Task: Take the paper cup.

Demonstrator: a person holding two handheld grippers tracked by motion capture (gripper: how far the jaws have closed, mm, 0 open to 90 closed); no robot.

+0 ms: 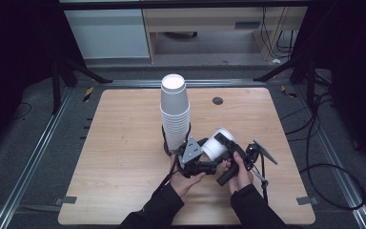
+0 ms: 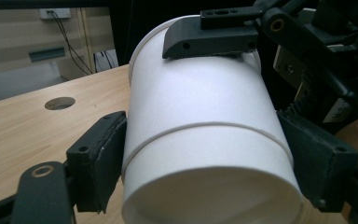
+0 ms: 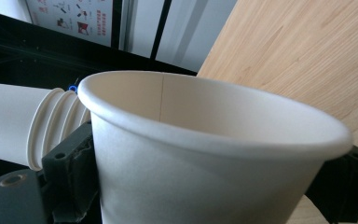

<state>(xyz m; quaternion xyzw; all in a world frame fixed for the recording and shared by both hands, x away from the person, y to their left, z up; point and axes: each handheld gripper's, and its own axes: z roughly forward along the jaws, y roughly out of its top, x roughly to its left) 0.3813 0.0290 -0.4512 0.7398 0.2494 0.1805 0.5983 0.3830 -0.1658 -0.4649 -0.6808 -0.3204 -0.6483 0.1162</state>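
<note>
Light wooden rectangular table [image 1: 124, 157] with rounded corners and a dark round grommet hole [image 1: 218, 100] near its far edge. A tall stack of white paper cups [image 1: 175, 112] stands upright at centre.

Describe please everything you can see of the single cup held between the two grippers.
The cup is plain white, apparently paper, with a rolled rim and an empty inside showing a thin seam. A faint line rings its wall. It lies tilted on its side above the table, right of the cup stack. The left gripper clamps its wall from both sides; the right gripper grips it too, one jaw over its rim.
</note>
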